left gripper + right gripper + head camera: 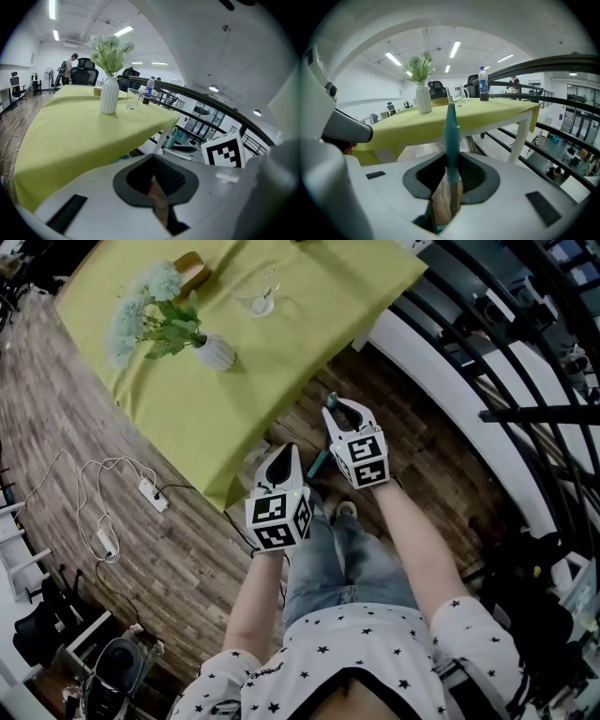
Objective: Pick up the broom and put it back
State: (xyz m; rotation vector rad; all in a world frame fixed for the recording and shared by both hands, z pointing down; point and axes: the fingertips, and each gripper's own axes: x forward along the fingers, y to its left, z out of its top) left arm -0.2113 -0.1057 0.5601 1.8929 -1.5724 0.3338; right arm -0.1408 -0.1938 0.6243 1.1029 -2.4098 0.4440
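Head view and both gripper views, one moment. The teal broom handle is being clamped between the pads of the right gripper, whose jaws are being held only as far apart as the thin handle allows. The handle is being carried nearly upright in the right gripper view, with its tapered tip rising above the jaws. In the head view it is being seen as a slanted teal line running from the jaw tips down toward the person's feet, just off the near corner of the table. The brush end of the broom is being hidden by the grippers and the person's legs. The left gripper is being held just beside the right one and a little nearer the person's body. Its jaws are being kept drawn together at the tips, nothing is being held between them, and only a sliver of wooden floor is being shown through the slit. A yellow-green tablecloth is being shown covering the table, on which a white vase of pale flowers and a drinking glass are being displayed. A black railing is being shown at the right.
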